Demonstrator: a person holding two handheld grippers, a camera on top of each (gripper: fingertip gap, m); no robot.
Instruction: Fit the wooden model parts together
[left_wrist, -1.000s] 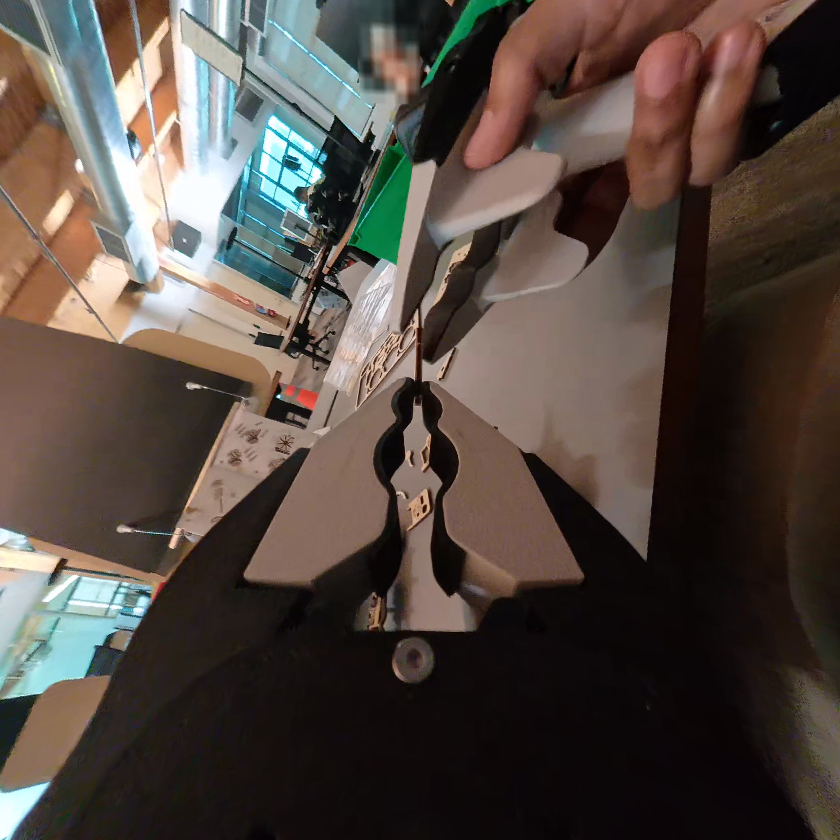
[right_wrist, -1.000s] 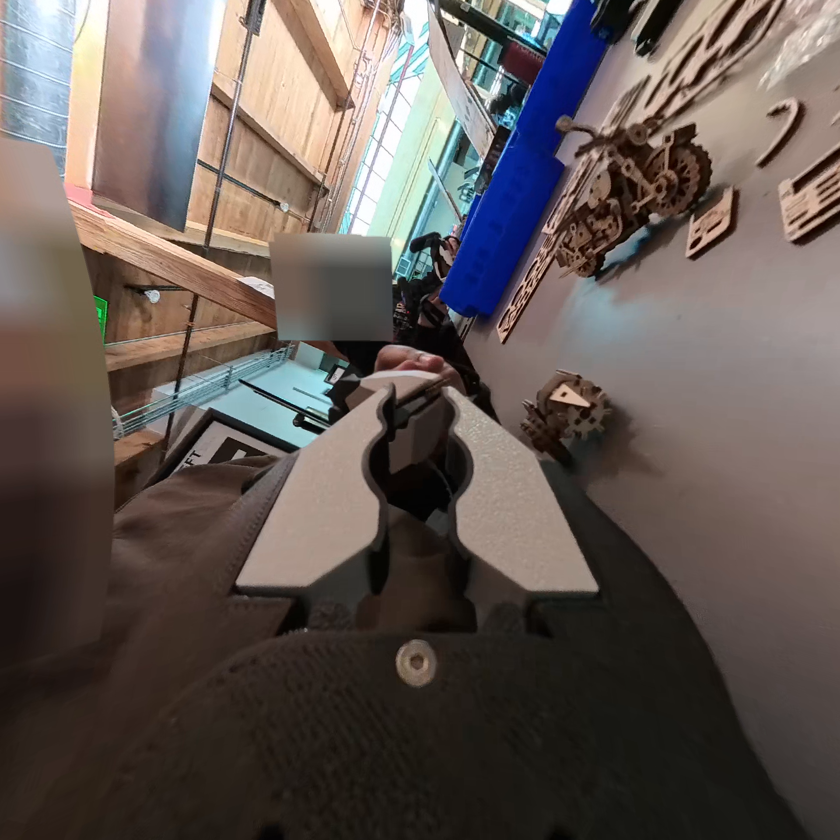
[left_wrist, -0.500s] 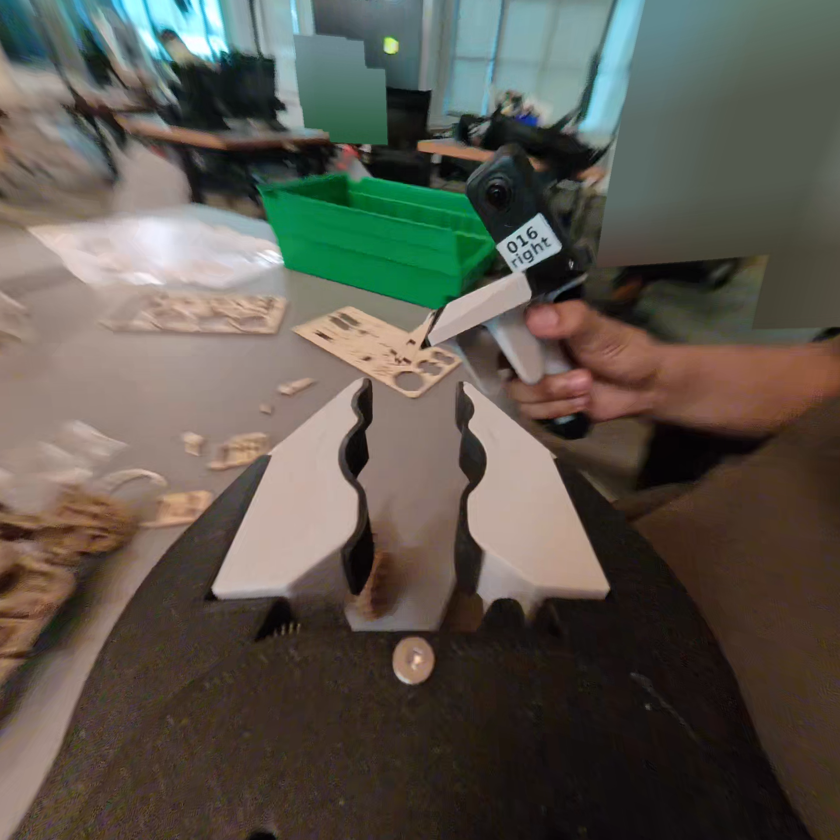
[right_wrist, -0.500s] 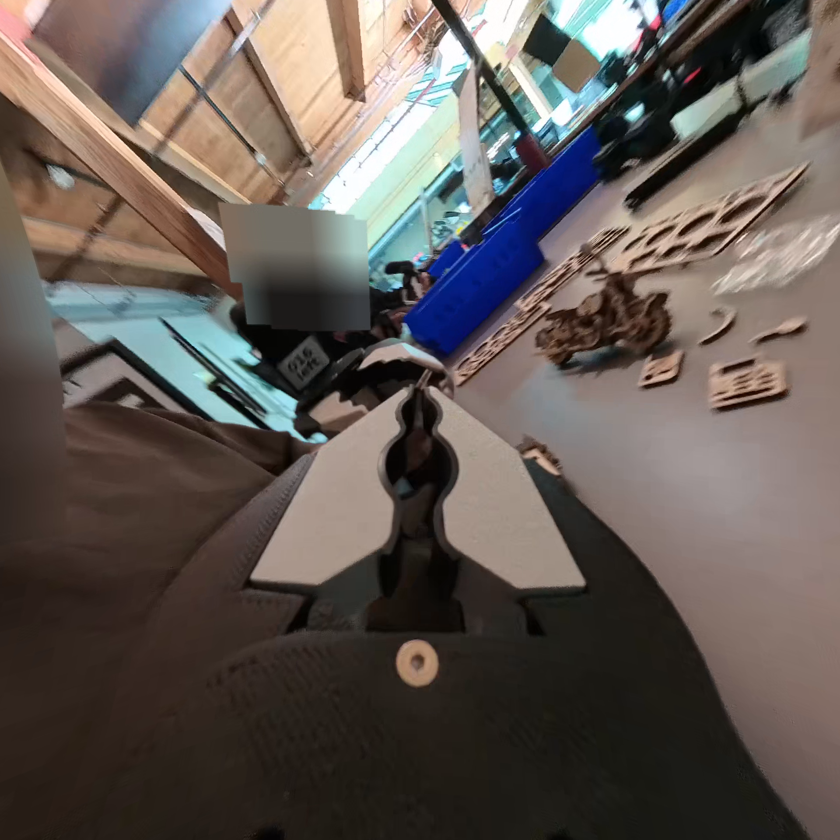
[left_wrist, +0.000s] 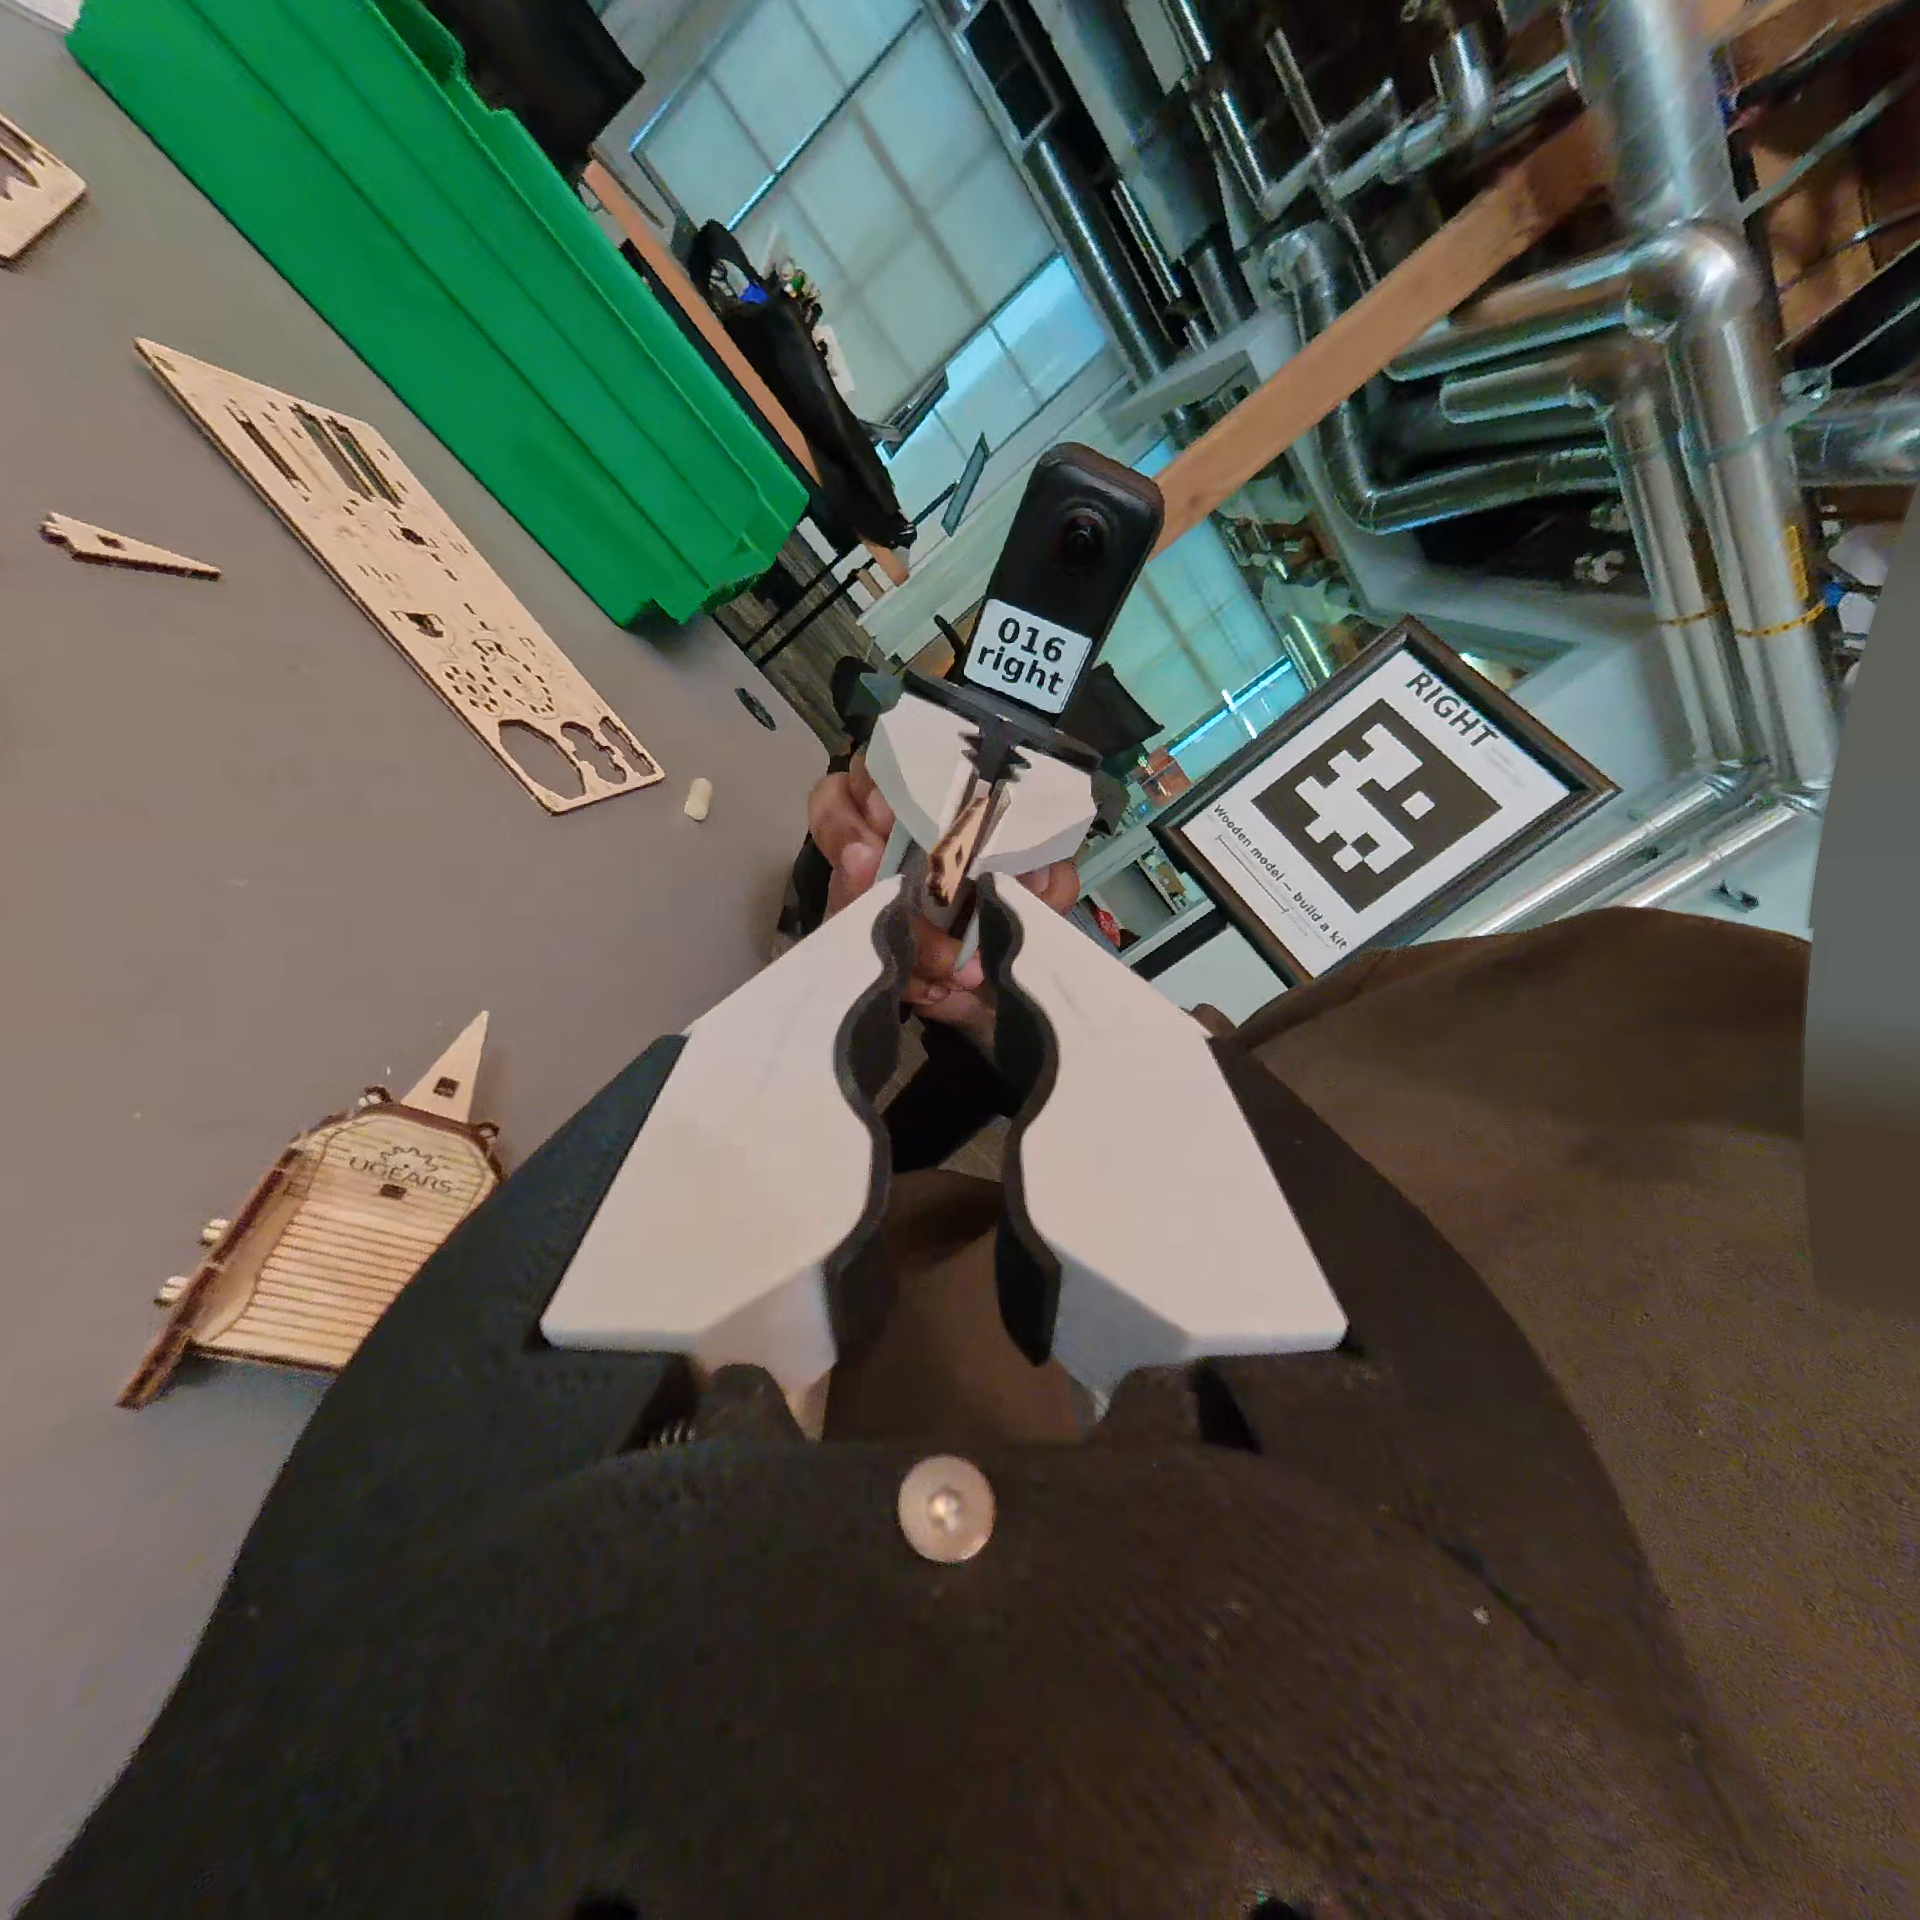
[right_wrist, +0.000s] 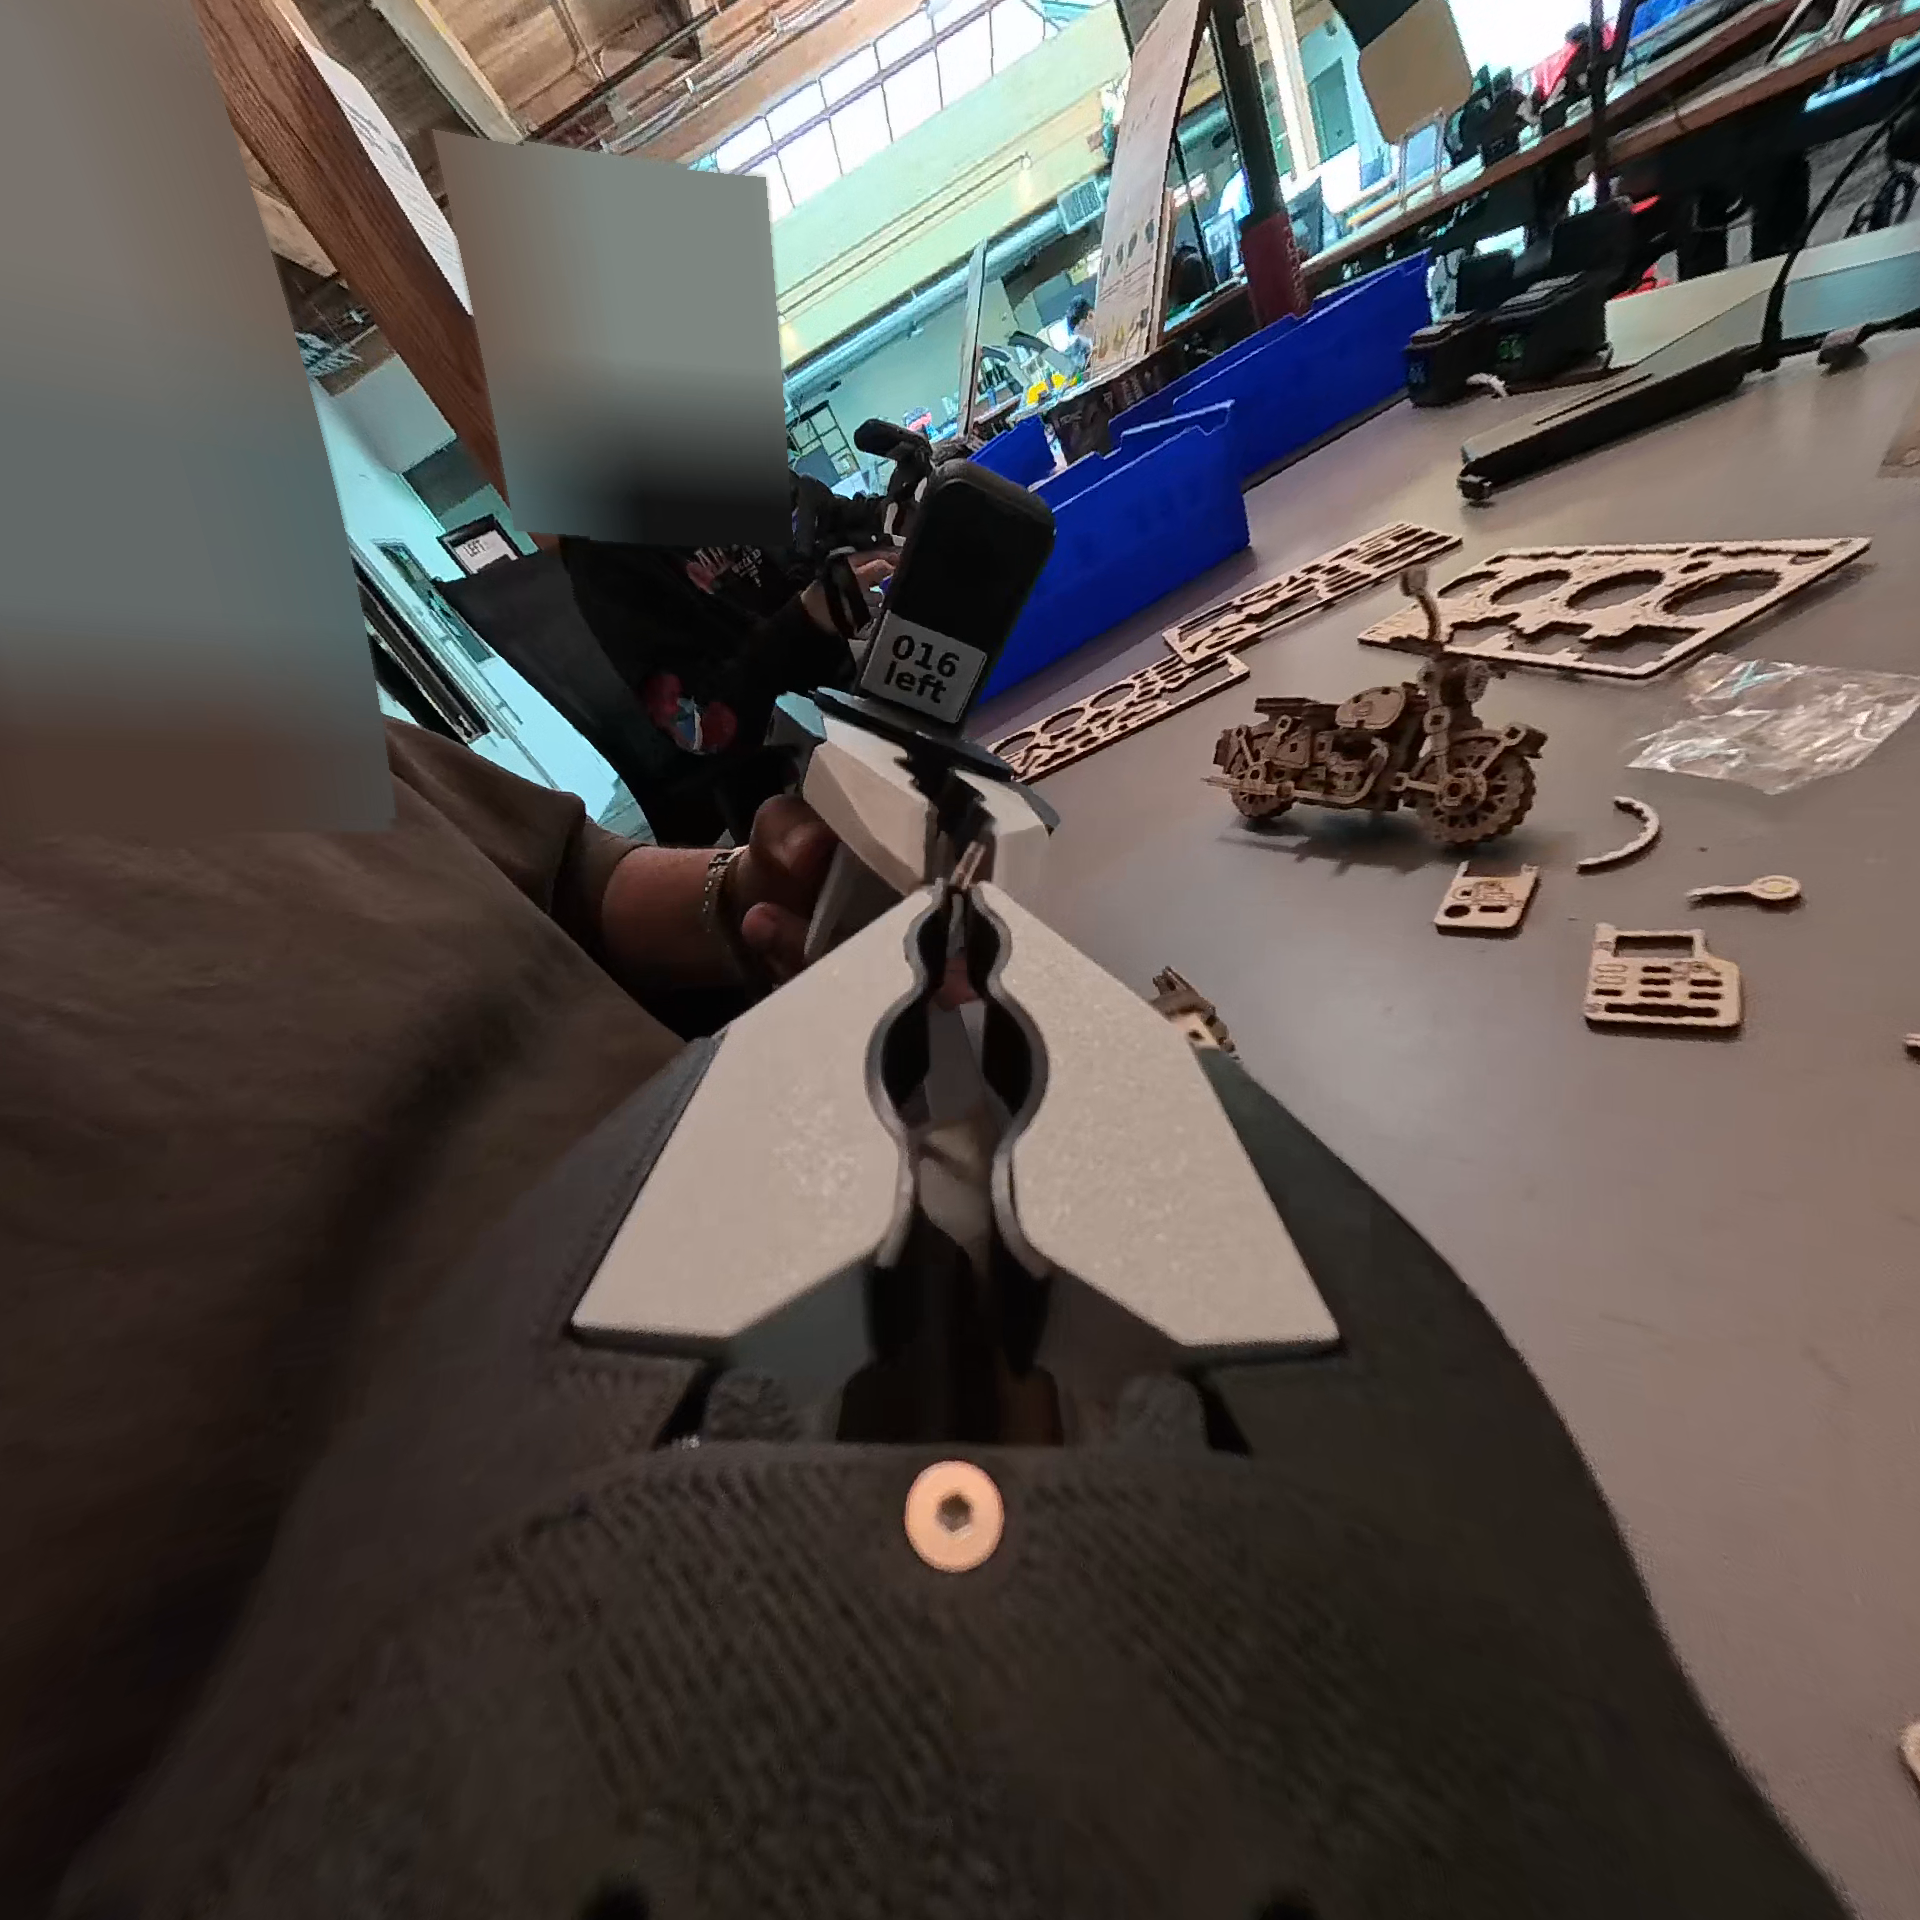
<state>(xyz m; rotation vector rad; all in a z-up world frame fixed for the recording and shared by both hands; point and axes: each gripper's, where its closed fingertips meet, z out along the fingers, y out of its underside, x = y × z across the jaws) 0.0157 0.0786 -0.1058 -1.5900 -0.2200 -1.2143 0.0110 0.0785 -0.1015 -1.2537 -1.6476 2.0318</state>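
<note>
My right gripper (right_wrist: 958, 896) is shut on a small flat wooden part (right_wrist: 970, 860), which shows edge-on at its tips. In the left wrist view the right gripper (left_wrist: 977, 800) faces me and holds that part (left_wrist: 954, 852) pointing at my left gripper (left_wrist: 943, 902). The left jaws stand a little apart, with the part's free end in the gap between the tips. In the right wrist view the left gripper (right_wrist: 940, 805) faces me, tip to tip with the right one. Both are held up above the grey table (right_wrist: 1455, 1143).
A green bin (left_wrist: 416, 260), a punched wooden sheet (left_wrist: 395, 582) and a small wooden house-shaped model (left_wrist: 343, 1247) lie at the left. A wooden motorcycle (right_wrist: 1382, 748), punched sheets (right_wrist: 1621, 603), loose parts (right_wrist: 1662, 982), plastic wrap (right_wrist: 1787, 717) and blue bins (right_wrist: 1143, 520) lie at the right. Left and right tips are no more than a few centimetres apart.
The left gripper went from shut to wide open, then narrowed. It swung round to face the right gripper. The right gripper stayed shut on the part and came tip to tip with it.
</note>
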